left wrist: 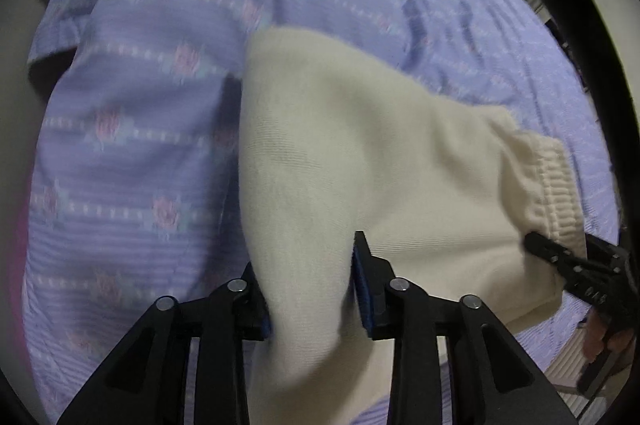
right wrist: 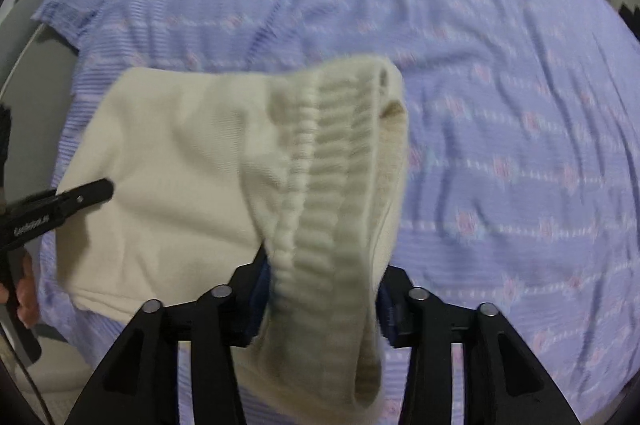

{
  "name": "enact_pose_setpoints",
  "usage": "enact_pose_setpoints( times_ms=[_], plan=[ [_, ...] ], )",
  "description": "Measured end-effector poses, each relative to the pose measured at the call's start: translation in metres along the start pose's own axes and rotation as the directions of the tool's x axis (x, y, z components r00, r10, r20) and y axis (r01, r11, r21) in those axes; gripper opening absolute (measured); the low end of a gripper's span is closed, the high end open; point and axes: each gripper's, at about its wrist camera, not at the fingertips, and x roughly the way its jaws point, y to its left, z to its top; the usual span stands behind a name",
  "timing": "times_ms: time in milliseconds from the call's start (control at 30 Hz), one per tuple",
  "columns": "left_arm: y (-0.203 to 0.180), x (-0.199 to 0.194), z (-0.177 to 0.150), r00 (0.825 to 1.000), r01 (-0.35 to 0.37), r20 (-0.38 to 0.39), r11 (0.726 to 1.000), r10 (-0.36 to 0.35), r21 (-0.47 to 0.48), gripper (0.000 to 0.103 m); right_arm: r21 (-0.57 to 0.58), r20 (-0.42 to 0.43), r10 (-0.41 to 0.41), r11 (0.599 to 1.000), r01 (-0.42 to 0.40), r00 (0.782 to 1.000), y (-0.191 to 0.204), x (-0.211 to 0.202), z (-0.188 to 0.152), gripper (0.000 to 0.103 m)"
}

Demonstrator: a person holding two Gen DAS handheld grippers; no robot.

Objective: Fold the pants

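Over the bedspread (right wrist: pixel 500 85), cream pants (left wrist: pixel 360 153) hang bunched between both grippers, part lying on the cover. Left gripper (left wrist: pixel 310 285) has leg fabric between narrow jaws; right gripper (right wrist: pixel 324 289) has the ribbed waistband (right wrist: pixel 332 153) likewise. Firm grip cannot be told. Folding looks under way; final layout and smoothing remain.
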Motion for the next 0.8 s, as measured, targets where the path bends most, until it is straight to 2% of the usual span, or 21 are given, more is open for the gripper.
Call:
enact_pose_setpoints(
  times_ms=[33,67,133,167,267,300,333,367,500,567,600,667,800],
  plan=[
    [-0.001,0.0,-0.004,0.999,-0.044,0.003,0.999,0.044,0.015,0.042,0.002,-0.013,-0.025,1.0,0.025,1.0,-0.003,0.0,-0.003,0.052],
    [-0.002,-0.002,-0.006,0.996,-0.084,0.009,0.996,0.084,0.027,0.046,-0.004,-0.007,-0.05,0.999,0.05,0.999,-0.004,-0.003,-0.006,0.061],
    [-0.001,-0.009,-0.01,0.986,-0.164,0.038,0.985,0.162,0.046,0.054,-0.033,0.036,-0.114,0.993,0.115,0.993,-0.005,-0.013,-0.01,0.07],
    [0.001,-0.013,-0.011,0.982,-0.184,0.048,0.982,0.182,0.049,0.058,-0.053,0.056,-0.142,0.988,0.145,0.988,-0.006,-0.02,-0.011,0.07],
    [0.001,-0.031,-0.016,0.959,-0.277,0.072,0.96,0.274,0.045,0.059,-0.06,0.071,-0.154,0.986,0.158,0.986,-0.009,-0.035,-0.01,0.07],
    [0.002,-0.038,-0.019,0.953,-0.297,0.078,0.954,0.294,0.037,0.059,-0.054,0.095,-0.201,0.977,0.207,0.975,-0.009,-0.044,-0.011,0.07],
    [0.001,-0.048,-0.024,0.951,-0.299,0.087,0.954,0.296,0.026,0.059,-0.049,0.144,-0.278,0.957,0.287,0.95,-0.01,-0.058,-0.013,0.071],
    [-0.002,-0.057,-0.028,0.951,-0.295,0.098,0.955,0.292,0.016,0.062,-0.05,0.174,-0.301,0.948,0.313,0.938,-0.011,-0.065,-0.013,0.071],
    [-0.032,-0.105,-0.053,0.94,-0.298,0.175,0.955,0.292,0.009,0.075,-0.067,0.271,-0.244,0.96,0.271,0.931,-0.022,-0.116,-0.024,0.071],
    [-0.056,-0.128,-0.064,0.929,-0.313,0.209,0.95,0.304,0.013,0.083,-0.101,0.328,-0.22,0.959,0.266,0.918,-0.028,-0.149,-0.036,0.074],
    [-0.074,-0.141,-0.07,0.922,-0.32,0.234,0.947,0.308,0.013,0.085,-0.11,0.348,-0.212,0.958,0.264,0.913,-0.032,-0.162,-0.041,0.077],
    [-0.107,-0.164,-0.079,0.909,-0.325,0.277,0.946,0.31,0.008,0.092,-0.113,0.38,-0.184,0.964,0.243,0.906,-0.045,-0.196,-0.055,0.09],
    [-0.181,-0.21,-0.099,0.875,-0.351,0.358,0.937,0.326,0.005,0.098,-0.129,0.405,-0.119,0.974,0.186,0.906,-0.077,-0.246,-0.075,0.092]
  ],
)
